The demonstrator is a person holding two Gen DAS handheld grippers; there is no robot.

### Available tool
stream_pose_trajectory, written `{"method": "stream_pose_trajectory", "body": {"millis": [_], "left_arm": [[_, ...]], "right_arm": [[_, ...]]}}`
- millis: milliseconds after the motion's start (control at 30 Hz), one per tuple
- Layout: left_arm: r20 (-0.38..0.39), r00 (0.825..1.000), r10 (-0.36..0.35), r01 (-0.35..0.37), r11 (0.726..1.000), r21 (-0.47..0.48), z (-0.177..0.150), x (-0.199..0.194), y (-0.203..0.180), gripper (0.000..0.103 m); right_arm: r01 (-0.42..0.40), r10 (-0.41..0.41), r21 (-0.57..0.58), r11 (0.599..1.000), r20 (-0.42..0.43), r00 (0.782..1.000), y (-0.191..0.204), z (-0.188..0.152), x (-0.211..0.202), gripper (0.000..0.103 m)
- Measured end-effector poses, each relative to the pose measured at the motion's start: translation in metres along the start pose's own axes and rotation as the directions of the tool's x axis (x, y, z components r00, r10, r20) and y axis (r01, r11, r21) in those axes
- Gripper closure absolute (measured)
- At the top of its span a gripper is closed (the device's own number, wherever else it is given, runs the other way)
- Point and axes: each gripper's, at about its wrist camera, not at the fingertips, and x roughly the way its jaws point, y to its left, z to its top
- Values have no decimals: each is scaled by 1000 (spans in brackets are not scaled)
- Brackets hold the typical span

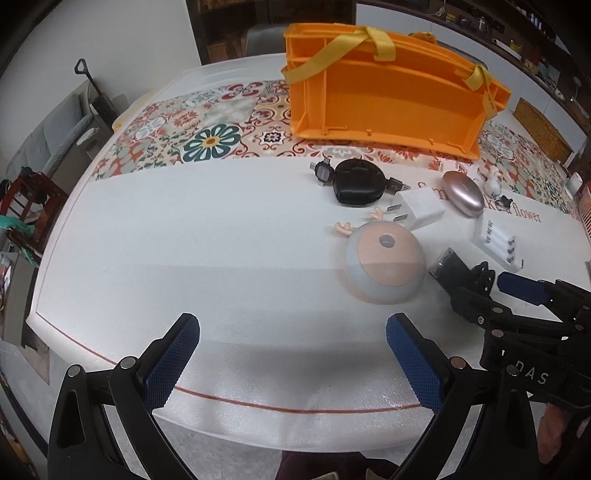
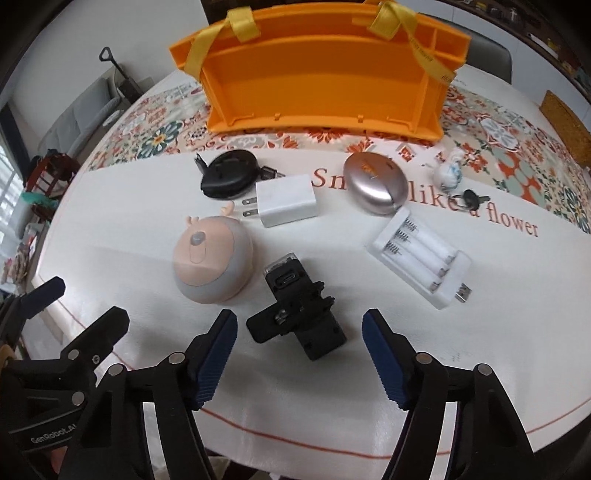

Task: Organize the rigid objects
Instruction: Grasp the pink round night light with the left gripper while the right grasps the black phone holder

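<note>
The left claw (image 1: 291, 354) stands wide over bare white cloth at the near edge of the tabletop (image 1: 221, 240), nothing between its blue pads. The right claw (image 2: 299, 354) is partly open, its pads either side of the near end of a black clip-like device (image 2: 295, 314) but apart from it; no grip shows.

The tabletop is round, covered by a white cloth with a thin red ring near the rim and red lettering, and farther back a patterned tile runner (image 1: 207, 118). Just beyond the black device, to its left, lies a round peach-and-grey deer-faced gadget (image 2: 212, 264); to the right lies a white battery charger (image 2: 421, 258). Farther on come a white plug adapter (image 2: 286, 201), a black retractable cable reel (image 2: 229, 177), a metallic oval case (image 2: 375, 184), a dark key (image 2: 472, 199) and a small white figurine (image 2: 448, 173). At the far side stands the orange organizer box (image 2: 317, 77) with yellow straps, open toward the viewer and empty as far as can be seen.

The left view alone shows dark shelving (image 1: 517, 33) at the far right wall. Both views show a red wooden chair (image 1: 29, 206) at the left. The right view shows the charger's bays and springs clearly.
</note>
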Motion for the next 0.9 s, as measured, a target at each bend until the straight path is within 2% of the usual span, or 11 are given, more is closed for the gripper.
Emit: {"method": "stream_pose_trajectory", "body": {"millis": [133,367,700,900], "left_arm": [[-12,1000,3,-3,1000,1,1,9,0,0],[-26,1000,-3,3,1000,4,4,19,-2,0],[-31,999,-14,15,1000,9,4,27,-9,0],[-20,999,-31,31,999,12,7,25,-13,0]], "right_arm": [[1,-1,-5,1000,-13,1000,0,3,11,43],[10,-11,-16,1000,-29,1000,1,5,23,50],[25,-25,-64,998,-2,1000,6,5,28,69],[-4,4,-38,999,9,1000,0,2,25,72]]}}
